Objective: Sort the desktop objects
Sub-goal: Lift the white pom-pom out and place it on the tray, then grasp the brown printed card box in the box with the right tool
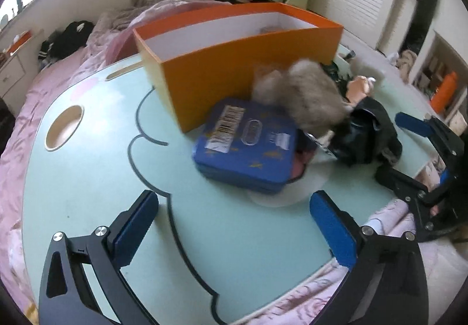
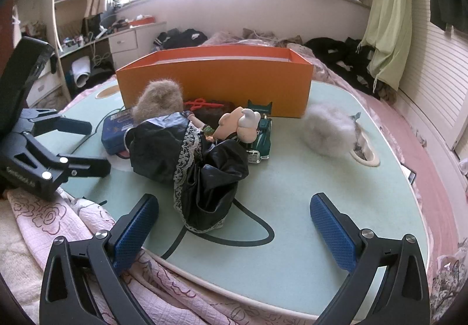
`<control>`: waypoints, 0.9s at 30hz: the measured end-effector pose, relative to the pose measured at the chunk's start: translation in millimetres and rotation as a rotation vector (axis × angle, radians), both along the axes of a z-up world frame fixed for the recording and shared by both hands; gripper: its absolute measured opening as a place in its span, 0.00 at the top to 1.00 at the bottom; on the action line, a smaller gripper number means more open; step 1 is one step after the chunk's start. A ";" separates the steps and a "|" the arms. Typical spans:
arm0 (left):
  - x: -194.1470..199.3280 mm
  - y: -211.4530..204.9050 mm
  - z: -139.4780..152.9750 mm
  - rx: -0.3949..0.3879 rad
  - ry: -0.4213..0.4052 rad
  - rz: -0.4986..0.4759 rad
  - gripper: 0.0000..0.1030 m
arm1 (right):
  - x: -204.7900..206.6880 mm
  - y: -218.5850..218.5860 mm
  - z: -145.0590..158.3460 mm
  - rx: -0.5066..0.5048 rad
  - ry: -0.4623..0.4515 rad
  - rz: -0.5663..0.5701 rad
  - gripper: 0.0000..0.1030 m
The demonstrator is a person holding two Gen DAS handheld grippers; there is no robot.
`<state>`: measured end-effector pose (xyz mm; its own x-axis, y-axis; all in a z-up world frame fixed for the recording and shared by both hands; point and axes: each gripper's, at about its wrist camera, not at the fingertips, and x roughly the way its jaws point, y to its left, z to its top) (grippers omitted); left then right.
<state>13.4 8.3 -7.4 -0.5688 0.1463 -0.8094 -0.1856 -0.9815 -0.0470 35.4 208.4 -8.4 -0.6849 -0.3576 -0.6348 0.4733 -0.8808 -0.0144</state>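
Sorting barely begun, I'd judge: orange box [image 2: 215,78] at 12 o'clock on the counter [image 2: 292,208] looks nearly empty, w/ doll [image 2: 190,155], blue tin [image 1: 248,143], toy car [image 2: 260,135] & fur ball [image 2: 327,132] outside; left gripper [image 1: 234,228] & right gripper [image 2: 234,228] fingers wide apart, holding nothing.

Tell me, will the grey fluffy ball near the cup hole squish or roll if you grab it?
The grey fluffy ball looks like loose fur with wispy edges, so it would probably squash flat between the fingers and feel very light. It is shaggy rather than smooth, so a push would more likely slide or tumble it than roll it, perhaps toward the cup hole beside it.
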 end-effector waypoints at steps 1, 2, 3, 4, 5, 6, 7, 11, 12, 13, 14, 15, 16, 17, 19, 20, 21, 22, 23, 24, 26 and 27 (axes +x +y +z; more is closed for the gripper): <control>-0.2 -1.5 -1.2 0.001 0.005 0.009 0.00 | -0.2 -0.1 -0.2 0.000 -0.001 0.000 0.00; 0.7 -1.8 -0.5 0.001 0.006 0.013 0.00 | 0.1 0.1 0.1 0.000 -0.002 0.000 0.00; 0.4 -2.6 0.3 0.000 0.007 0.015 0.00 | 0.2 -0.1 0.2 0.000 -0.001 0.000 0.00; 1.2 -2.9 0.7 -0.001 0.007 0.016 0.00 | 0.2 0.1 0.1 0.000 -0.001 0.000 0.00; 2.1 -3.0 1.4 -0.001 0.007 0.015 0.00 | 0.3 0.1 0.1 0.000 -0.001 0.000 0.00; 2.1 -2.8 1.4 -0.001 0.008 0.016 0.00 | 0.3 0.0 0.1 0.000 -0.001 0.000 0.00; 2.1 -2.8 1.5 -0.001 0.008 0.016 0.00 | 0.3 -0.2 0.1 0.000 -0.001 0.000 0.00; 2.1 -3.1 1.4 -0.001 0.007 0.015 0.00 | 0.6 -0.1 0.2 0.000 -0.001 0.000 0.00; 2.0 -3.1 1.4 -0.001 0.008 0.015 0.00 | 0.5 0.2 0.1 0.000 0.000 0.000 0.00; 1.7 -3.1 1.1 -0.001 0.008 0.015 0.00 | 0.5 0.5 0.1 0.000 -0.001 0.000 0.00; 1.7 -3.1 1.1 -0.001 0.008 0.015 0.00 | 0.5 0.6 0.1 0.000 0.000 0.000 0.00; 1.8 -3.2 1.3 -0.001 0.007 0.015 0.00 | 0.6 0.6 0.2 0.000 0.000 0.000 0.00; 2.0 -3.2 1.4 0.000 0.007 0.015 0.00 | 0.4 0.9 0.1 -0.001 0.000 0.000 0.00; 2.0 -3.2 1.4 0.000 0.007 0.015 0.00 | 0.5 0.9 0.2 0.000 -0.001 0.001 0.00; 1.9 -3.4 1.4 0.000 0.007 0.015 0.00 | 0.4 2.0 1.1 -0.013 -0.003 0.009 0.01; 2.0 -3.4 1.4 0.000 0.007 0.015 0.00 | 0.8 4.4 3.6 -0.021 -0.005 0.017 0.07; 6.2 -2.8 3.0 0.000 0.008 0.015 0.00 | 0.4 6.6 6.6 -0.030 -0.009 0.037 0.11; 6.3 -2.8 3.0 -0.001 0.008 0.015 0.00 | 0.0 8.7 10.4 -0.021 -0.009 0.053 0.16; 6.4 -2.9 3.0 0.000 0.008 0.015 0.00 | 0.5 10.9 15.3 -0.002 0.000 0.061 0.19; 6.4 -2.8 2.8 0.000 0.008 0.015 0.00 | 1.0 14.1 22.3 0.014 0.018 0.070 0.20; 6.3 -3.2 2.8 -0.001 0.008 0.015 0.00 | 0.5 22.2 40.5 0.013 0.049 0.087 0.23; 6.2 -3.3 2.6 0.000 0.008 0.015 0.00 | -2.3 26.9 56.4 -0.012 0.071 0.088 0.23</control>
<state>19.6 5.0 -4.8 -0.5770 0.1374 -0.8051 -0.1714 -0.9842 -0.0452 33.0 235.3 48.0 -0.6936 -0.4258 -0.5811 0.5473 -0.8360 -0.0407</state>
